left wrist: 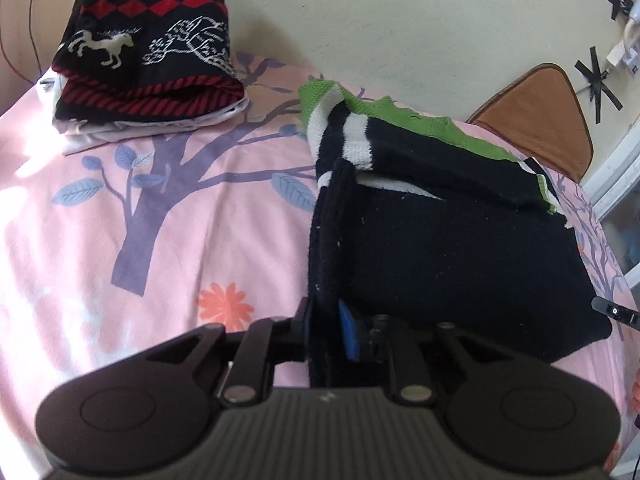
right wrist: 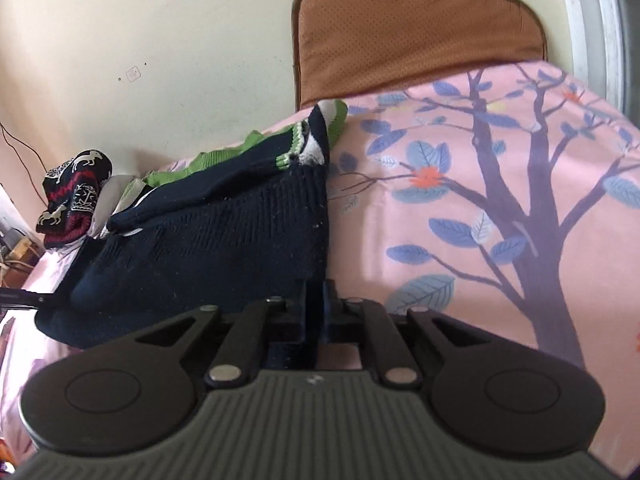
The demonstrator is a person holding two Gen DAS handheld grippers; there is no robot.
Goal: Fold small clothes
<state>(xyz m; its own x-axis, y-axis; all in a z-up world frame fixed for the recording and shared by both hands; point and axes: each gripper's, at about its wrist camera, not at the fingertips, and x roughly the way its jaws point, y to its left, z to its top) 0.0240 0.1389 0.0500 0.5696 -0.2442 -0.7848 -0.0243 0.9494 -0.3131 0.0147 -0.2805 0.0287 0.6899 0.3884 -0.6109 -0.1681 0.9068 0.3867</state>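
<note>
A navy knit sweater (left wrist: pixel 440 248) with green and white stripes lies partly folded on the pink tree-print bedsheet (left wrist: pixel 180 248). My left gripper (left wrist: pixel 326 320) is shut on its near left edge, with dark fabric pinched between the fingers beside a blue pad. In the right wrist view the same sweater (right wrist: pixel 224 240) spreads to the left. My right gripper (right wrist: pixel 320 300) is shut on its near right edge. The other gripper's tip (left wrist: pixel 614 312) shows at the sweater's far corner.
A folded black, red and white patterned sweater (left wrist: pixel 148 52) tops a small pile at the back left of the bed (right wrist: pixel 74 196). A brown cushion (right wrist: pixel 416 32) leans on the cream wall behind. White furniture (left wrist: pixel 620 184) stands at the bed's right.
</note>
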